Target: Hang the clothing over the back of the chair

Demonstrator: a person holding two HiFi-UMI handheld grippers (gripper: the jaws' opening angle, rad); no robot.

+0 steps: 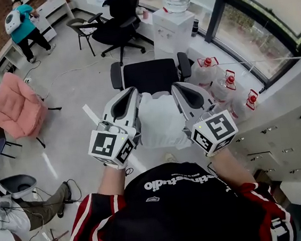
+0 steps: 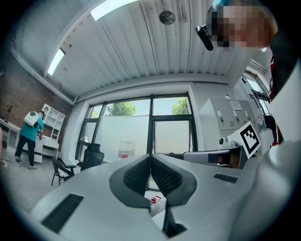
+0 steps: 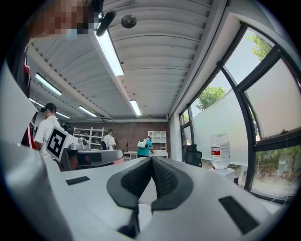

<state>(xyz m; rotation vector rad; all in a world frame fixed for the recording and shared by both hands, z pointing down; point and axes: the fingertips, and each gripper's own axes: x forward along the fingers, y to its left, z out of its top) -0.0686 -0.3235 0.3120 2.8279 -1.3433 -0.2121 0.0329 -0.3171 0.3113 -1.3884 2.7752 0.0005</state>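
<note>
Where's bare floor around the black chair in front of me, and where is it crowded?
Mostly bare floor lies left of the black chair, between it and the pink chair, and beyond it toward the office chair. Right is crowded: water jugs line the window wall.

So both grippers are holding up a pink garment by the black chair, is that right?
Not quite: the garment is white, not pink, as the head view shows. The rest holds: the left gripper and the right gripper hold it up by the black chair.
</note>
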